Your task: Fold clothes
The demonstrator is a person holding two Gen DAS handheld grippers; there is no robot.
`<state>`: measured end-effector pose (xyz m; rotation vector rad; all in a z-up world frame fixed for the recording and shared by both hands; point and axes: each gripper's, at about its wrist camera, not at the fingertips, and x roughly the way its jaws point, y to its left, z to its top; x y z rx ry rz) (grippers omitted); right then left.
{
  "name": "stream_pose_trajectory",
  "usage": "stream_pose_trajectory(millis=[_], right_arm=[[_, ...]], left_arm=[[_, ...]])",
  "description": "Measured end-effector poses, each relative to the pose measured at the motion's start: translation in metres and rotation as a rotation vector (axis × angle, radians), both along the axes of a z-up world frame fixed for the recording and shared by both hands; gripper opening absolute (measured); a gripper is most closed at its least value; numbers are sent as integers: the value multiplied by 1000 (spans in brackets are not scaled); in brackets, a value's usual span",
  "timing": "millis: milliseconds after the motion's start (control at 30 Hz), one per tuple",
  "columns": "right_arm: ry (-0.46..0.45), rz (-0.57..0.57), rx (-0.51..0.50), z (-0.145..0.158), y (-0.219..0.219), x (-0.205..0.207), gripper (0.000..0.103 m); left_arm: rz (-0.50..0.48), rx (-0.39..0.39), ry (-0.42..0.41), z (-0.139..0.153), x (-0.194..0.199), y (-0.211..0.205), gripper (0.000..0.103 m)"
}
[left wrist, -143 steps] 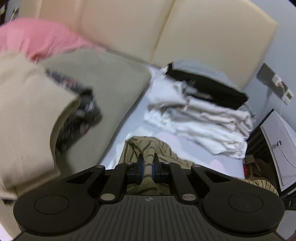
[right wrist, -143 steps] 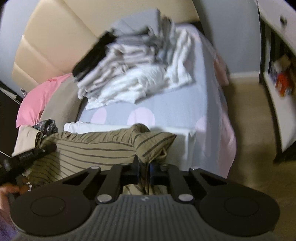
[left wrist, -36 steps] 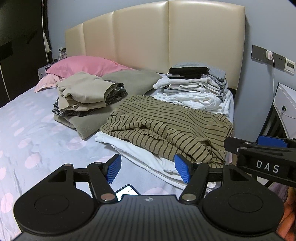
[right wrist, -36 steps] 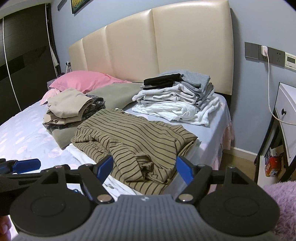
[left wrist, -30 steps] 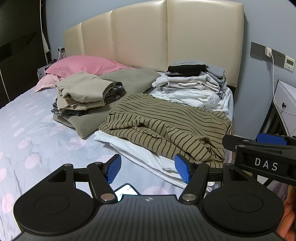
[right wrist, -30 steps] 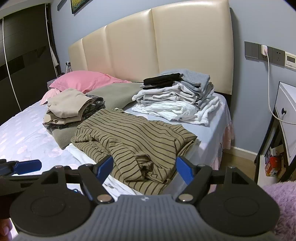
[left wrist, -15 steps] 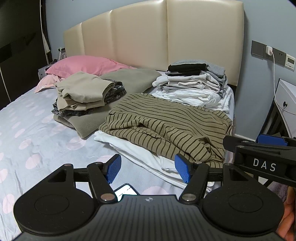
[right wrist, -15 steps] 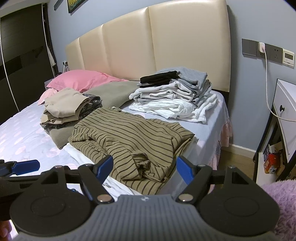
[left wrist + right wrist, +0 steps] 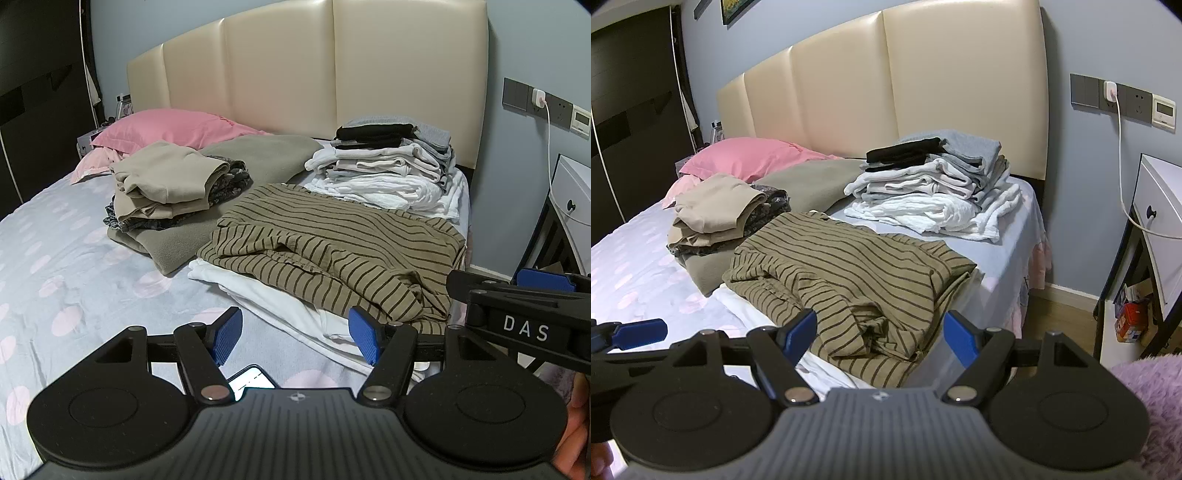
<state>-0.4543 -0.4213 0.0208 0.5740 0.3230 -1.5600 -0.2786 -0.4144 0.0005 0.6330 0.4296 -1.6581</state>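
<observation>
At the far left, the pink pillow [image 9: 173,127] is lying against the headboard [image 9: 332,74], out of the working area. Just right of it, a beige stack of folded garments [image 9: 166,184] is resting on an olive blanket [image 9: 266,158], apparently set aside as finished work. The left gripper [image 9: 295,338] is hovering above the bed [image 9: 55,258] with its jaws standing wide and nothing between them, positioned short of the near edge of the clothing. Centrally, the striped shirt [image 9: 332,243] is lying rumpled and only loosely gathered on top of a white garment [image 9: 266,299], near the bed's right edge; it is judged to be the item in hand, placed within reach of both tools. Behind it, a tall pile of white, grey and black folded clothes [image 9: 388,166] is sitting near the headboard. The right gripper [image 9: 879,332] is also gaping wide and empty, aiming at the shirt's bunched near corner [image 9: 879,332], presumably ready to pinch it.
</observation>
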Motion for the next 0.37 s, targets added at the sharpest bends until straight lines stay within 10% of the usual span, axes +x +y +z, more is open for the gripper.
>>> stream_pose_trajectory(millis=[367], right_arm=[[-1, -7, 5, -1, -1, -1, 77]], left_arm=[[-6, 0, 27, 0, 2, 1, 61]])
